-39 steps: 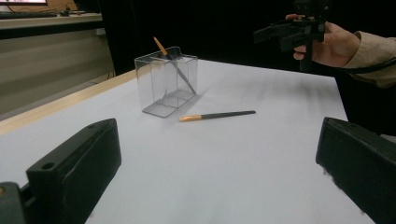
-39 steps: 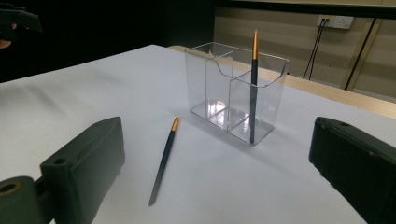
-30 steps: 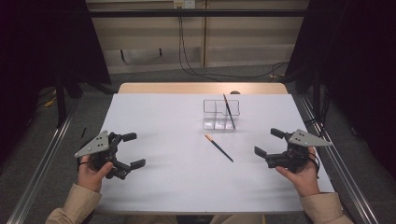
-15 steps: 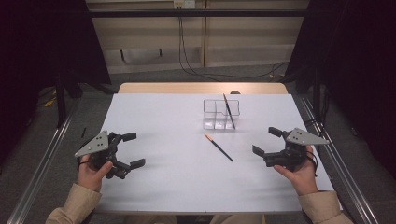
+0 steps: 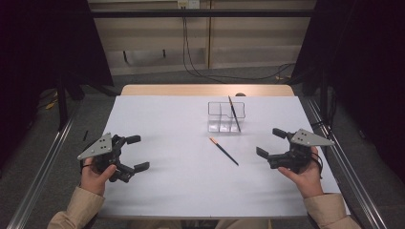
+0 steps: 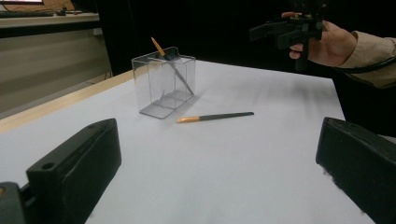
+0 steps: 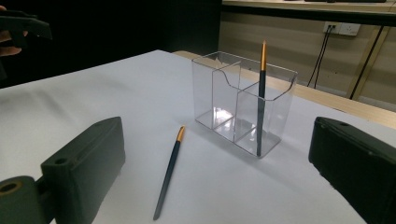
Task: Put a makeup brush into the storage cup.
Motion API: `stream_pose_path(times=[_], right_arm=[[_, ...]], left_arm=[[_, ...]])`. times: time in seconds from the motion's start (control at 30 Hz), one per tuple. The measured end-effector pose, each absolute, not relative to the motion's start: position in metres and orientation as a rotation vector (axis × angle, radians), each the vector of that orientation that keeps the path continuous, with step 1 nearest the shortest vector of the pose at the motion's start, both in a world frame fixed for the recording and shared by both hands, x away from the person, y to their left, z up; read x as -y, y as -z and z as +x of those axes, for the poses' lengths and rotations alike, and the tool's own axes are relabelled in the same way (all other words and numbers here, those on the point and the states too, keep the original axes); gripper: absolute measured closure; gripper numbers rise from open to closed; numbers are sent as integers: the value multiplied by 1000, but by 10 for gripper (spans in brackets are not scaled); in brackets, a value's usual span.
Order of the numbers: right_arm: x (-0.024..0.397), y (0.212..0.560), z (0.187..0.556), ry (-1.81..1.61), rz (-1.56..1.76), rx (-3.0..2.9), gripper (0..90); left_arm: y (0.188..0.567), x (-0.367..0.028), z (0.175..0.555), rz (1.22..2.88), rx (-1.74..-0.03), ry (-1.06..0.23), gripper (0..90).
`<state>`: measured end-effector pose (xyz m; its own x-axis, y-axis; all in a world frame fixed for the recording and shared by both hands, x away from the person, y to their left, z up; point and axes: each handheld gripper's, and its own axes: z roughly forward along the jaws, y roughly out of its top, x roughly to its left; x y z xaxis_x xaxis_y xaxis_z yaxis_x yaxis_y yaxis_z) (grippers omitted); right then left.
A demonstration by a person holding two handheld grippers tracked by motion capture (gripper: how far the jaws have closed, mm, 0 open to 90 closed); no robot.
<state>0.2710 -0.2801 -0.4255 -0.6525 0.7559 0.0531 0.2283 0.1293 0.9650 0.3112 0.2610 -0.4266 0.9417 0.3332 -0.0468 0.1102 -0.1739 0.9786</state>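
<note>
A clear plastic holder (image 5: 226, 116) (image 6: 163, 80) (image 7: 243, 101) with compartments stands on the white table (image 5: 181, 181). One dark pencil with an orange end (image 5: 234, 113) (image 7: 261, 98) leans upright in it. A second such pencil (image 5: 224, 151) (image 6: 215, 116) (image 7: 169, 171) lies flat on the table just in front of the holder. My left gripper (image 5: 137, 153) is held at the table's left, open and empty. My right gripper (image 5: 271, 143) (image 6: 275, 28) hovers at the right of the lying pencil, open and empty.
The table's far edge shows a strip of bare wood (image 5: 205, 90). Metal rails (image 5: 43, 162) run along both sides of the table. Cables (image 5: 200, 67) hang on the wall behind.
My right gripper has shifted slightly left, toward the lying pencil. The left gripper and both pencils have stayed where they were.
</note>
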Motion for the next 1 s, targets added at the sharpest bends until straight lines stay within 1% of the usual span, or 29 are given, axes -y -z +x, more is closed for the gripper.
stream_pose_path(times=[1.0], right_arm=[[259,422,294,-1558,927,-1978,33]], left_arm=[[427,-261,311,1748,-336,-209,0]])
